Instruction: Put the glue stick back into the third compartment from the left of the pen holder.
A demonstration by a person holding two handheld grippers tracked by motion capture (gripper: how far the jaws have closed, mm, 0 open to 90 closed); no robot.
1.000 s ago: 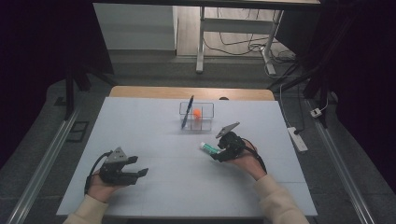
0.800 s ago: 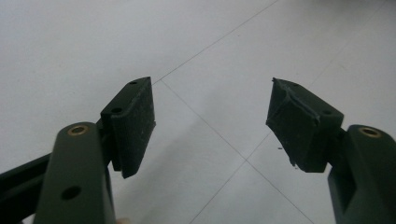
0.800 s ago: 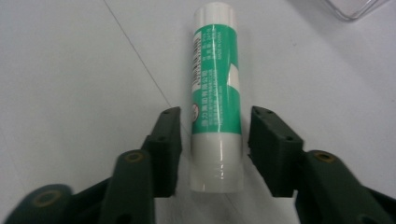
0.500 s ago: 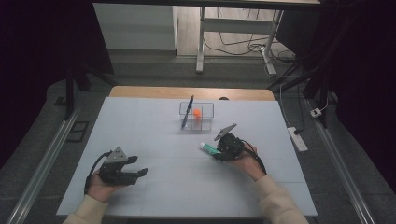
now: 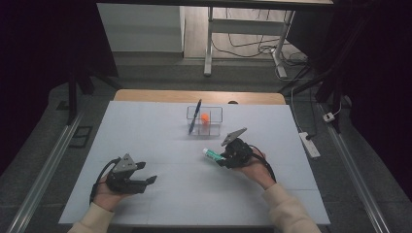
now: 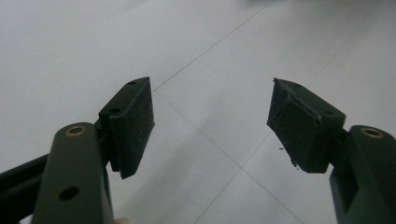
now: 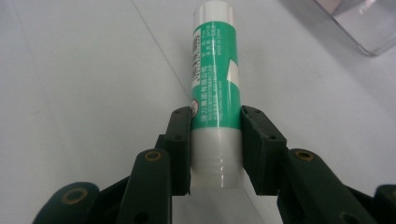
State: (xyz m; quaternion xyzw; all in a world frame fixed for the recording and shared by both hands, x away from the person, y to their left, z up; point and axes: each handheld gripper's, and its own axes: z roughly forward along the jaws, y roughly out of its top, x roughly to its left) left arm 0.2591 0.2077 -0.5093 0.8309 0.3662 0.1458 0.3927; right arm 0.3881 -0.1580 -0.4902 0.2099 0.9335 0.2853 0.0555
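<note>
A green-and-white glue stick (image 7: pixel 215 79) lies on the white table (image 5: pixel 145 131), right of centre, also seen as a small tube (image 5: pixel 211 154) in the high view. My right gripper (image 7: pixel 215 116) has just been closing its jaws and both pads now press on the stick's white lower end. From above, the right gripper (image 5: pixel 221 159) sits in the person's right hand and points left and away. My left gripper (image 5: pixel 147 173) rests at the near left, open, with bare table between its pads (image 6: pixel 133 121).
A clear plastic box (image 5: pixel 216 127) stands beyond the glue stick, holding an orange object (image 5: pixel 205 117) and a dark pen (image 5: pixel 195 116) leaning on its left wall. Its corner (image 7: pixel 369 23) shows at the top right of the right gripper view. A power strip (image 5: pixel 309 144) lies off the table's right side.
The right gripper's jaws have drawn in around the glue stick, with the hand barely shifting. The left hand and gripper have stayed where they were.
</note>
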